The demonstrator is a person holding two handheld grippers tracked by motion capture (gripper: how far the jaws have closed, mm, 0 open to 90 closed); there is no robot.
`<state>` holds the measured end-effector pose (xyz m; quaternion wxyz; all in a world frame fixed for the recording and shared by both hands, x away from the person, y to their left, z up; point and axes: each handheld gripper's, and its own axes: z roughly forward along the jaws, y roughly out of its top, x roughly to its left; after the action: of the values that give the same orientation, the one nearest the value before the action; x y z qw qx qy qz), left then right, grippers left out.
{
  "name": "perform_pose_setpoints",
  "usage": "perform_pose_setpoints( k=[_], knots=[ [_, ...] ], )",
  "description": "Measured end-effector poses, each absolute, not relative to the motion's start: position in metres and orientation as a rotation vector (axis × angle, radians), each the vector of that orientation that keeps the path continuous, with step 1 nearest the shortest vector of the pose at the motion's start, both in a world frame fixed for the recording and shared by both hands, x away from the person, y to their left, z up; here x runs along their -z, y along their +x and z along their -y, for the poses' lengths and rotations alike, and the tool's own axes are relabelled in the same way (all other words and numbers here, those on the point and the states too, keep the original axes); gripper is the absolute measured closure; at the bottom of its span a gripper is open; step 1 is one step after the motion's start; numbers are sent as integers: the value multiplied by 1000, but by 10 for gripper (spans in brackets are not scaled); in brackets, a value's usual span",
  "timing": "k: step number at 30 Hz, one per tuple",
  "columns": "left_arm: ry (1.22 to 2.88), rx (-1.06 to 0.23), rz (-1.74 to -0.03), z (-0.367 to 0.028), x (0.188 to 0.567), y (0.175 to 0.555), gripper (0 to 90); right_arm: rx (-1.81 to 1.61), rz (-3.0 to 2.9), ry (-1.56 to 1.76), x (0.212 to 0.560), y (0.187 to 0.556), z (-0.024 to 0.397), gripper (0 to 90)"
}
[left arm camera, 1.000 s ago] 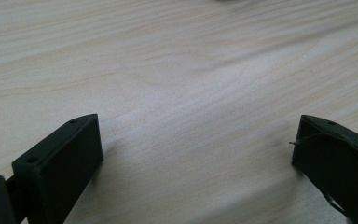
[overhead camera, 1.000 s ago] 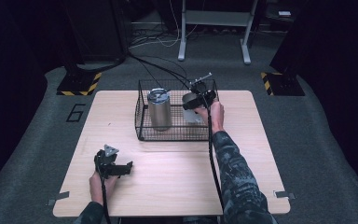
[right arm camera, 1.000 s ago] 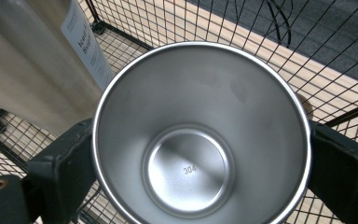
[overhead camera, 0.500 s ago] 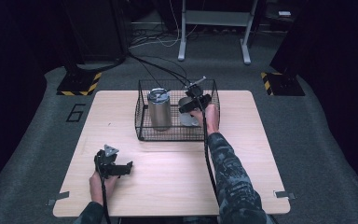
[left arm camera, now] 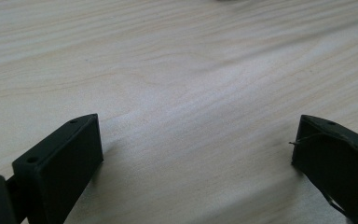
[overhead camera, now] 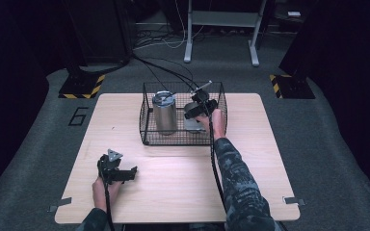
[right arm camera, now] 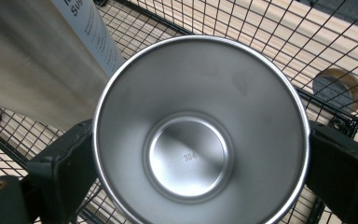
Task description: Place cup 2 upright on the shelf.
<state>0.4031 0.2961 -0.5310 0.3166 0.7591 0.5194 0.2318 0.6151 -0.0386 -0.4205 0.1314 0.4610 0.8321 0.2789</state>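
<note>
A black wire basket (overhead camera: 147, 115) stands at the back middle of the wooden table (overhead camera: 173, 187). A tall steel tumbler (overhead camera: 164, 113) with a lid stands in its left half. My right gripper (overhead camera: 195, 111) reaches into the right half, shut on an open steel cup (overhead camera: 191, 124). In the right gripper view the cup (right arm camera: 200, 135) sits upright between the two jaws of the right gripper (right arm camera: 205, 151), close to the tumbler (right arm camera: 28, 60), with basket mesh (right arm camera: 270, 28) beneath. My left gripper (overhead camera: 132, 173) rests at the front left, open over bare wood (left arm camera: 168, 56), the left gripper (left arm camera: 196, 144) holding nothing.
A round hole (right arm camera: 338, 86) in the tabletop shows through the mesh behind the cup. Cables (overhead camera: 173, 72) run from the basket area off the back edge. Desk legs (overhead camera: 189, 33) and yellow-black striped floor blocks (overhead camera: 82, 86) stand beyond the table.
My right gripper has carried the cup leftward and down from the basket's right rim into the basket. The left gripper has not moved.
</note>
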Motion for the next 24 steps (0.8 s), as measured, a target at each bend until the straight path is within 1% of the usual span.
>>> perform_pose_setpoints(
  k=[4,5,12,15,20,21,24],
  knots=[
    [2001,-609,-1367,-296,531,403,13,-804,-2424,1350,421,615,39,39],
    [2000,-608,-1368,-296,531,403,13,-817,-2424,1377,420,614,38,2],
    [1982,-609,-1374,-295,531,403,13,-839,-2417,1320,403,605,42,0],
    [1990,-608,-1371,-296,531,403,15,-882,-2401,1283,387,593,46,0],
    [1985,-610,-1372,-295,531,403,15,-948,-2388,1244,372,579,52,0],
    [1986,-610,-1372,-295,531,403,16,-972,-2377,1215,364,569,55,0],
    [1985,-609,-1374,-295,531,403,16,-998,-2382,1193,359,560,57,0]
  ],
)
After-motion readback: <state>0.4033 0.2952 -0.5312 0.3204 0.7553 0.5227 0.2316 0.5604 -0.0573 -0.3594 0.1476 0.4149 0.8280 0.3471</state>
